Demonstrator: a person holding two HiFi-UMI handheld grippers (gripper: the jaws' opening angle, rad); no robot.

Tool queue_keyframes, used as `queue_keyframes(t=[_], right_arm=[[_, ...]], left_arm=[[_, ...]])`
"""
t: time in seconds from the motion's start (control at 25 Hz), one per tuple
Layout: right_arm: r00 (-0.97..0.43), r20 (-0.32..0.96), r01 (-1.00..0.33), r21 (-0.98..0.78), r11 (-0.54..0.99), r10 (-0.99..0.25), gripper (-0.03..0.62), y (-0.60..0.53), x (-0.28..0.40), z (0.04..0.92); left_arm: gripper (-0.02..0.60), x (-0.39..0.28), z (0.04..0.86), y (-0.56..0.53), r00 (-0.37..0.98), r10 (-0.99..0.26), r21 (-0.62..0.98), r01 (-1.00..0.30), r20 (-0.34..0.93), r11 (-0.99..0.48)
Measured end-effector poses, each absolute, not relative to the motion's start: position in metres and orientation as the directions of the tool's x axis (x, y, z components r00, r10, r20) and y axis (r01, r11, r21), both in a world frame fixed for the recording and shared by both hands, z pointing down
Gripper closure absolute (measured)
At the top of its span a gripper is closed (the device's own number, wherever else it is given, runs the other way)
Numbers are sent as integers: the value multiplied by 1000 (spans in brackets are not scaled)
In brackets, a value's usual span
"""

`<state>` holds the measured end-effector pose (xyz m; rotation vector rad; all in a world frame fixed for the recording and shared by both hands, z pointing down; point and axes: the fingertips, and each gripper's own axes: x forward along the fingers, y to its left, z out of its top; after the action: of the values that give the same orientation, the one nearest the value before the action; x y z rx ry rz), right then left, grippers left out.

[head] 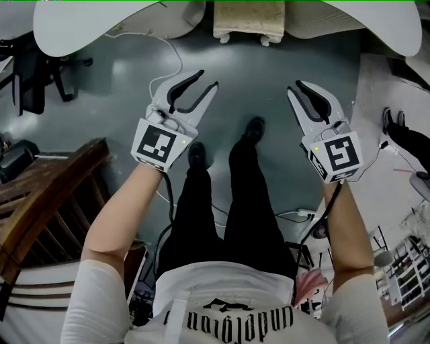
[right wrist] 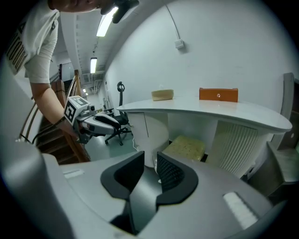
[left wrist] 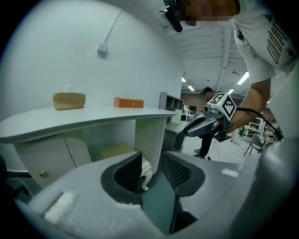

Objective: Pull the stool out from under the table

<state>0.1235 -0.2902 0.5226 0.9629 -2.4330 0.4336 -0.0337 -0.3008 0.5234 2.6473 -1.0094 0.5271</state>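
The stool point(head: 245, 20) has a beige cushion and white legs and stands tucked under the curved white table point(head: 74, 27) at the top of the head view. My left gripper point(head: 207, 78) and right gripper point(head: 295, 86) hover side by side over the grey floor, short of the stool and touching nothing. Both are open and empty, the right one narrower. The left gripper view point(left wrist: 152, 161) shows the cushion point(left wrist: 117, 150) under the tabletop point(left wrist: 93, 119). The right gripper view point(right wrist: 150, 161) shows that cushion point(right wrist: 187, 147) straight ahead.
A beige block point(left wrist: 69, 100) and an orange box point(left wrist: 128, 102) lie on the table. A wooden stair rail point(head: 47, 195) stands at my left, a black office chair point(head: 40, 74) beyond it. Cables point(head: 171, 50) trail on the floor. A bystander's dark shoes point(head: 403, 138) are at the right.
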Motion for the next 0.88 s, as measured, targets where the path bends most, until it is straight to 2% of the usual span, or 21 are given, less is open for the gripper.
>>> queue_keyframes(t=[0.24, 0.48, 0.6, 0.88], right_arm=[[-615, 545, -715, -79, 695, -570, 499, -326, 134, 608], [-592, 528, -735, -44, 676, -609, 465, -351, 136, 686], [-570, 537, -742, -11, 671, -622, 452, -363, 145, 731], [-475, 561, -821, -5, 571, -678, 355, -392, 169, 831]], left_arm=[[408, -22, 614, -328, 686, -581, 85, -675, 438, -733], [313, -26, 708, -358, 643, -607, 36, -700, 466, -713], [308, -28, 749, -377, 605, -642, -7, -725, 472, -689], [270, -41, 847, -412, 505, -710, -28, -805, 491, -593]])
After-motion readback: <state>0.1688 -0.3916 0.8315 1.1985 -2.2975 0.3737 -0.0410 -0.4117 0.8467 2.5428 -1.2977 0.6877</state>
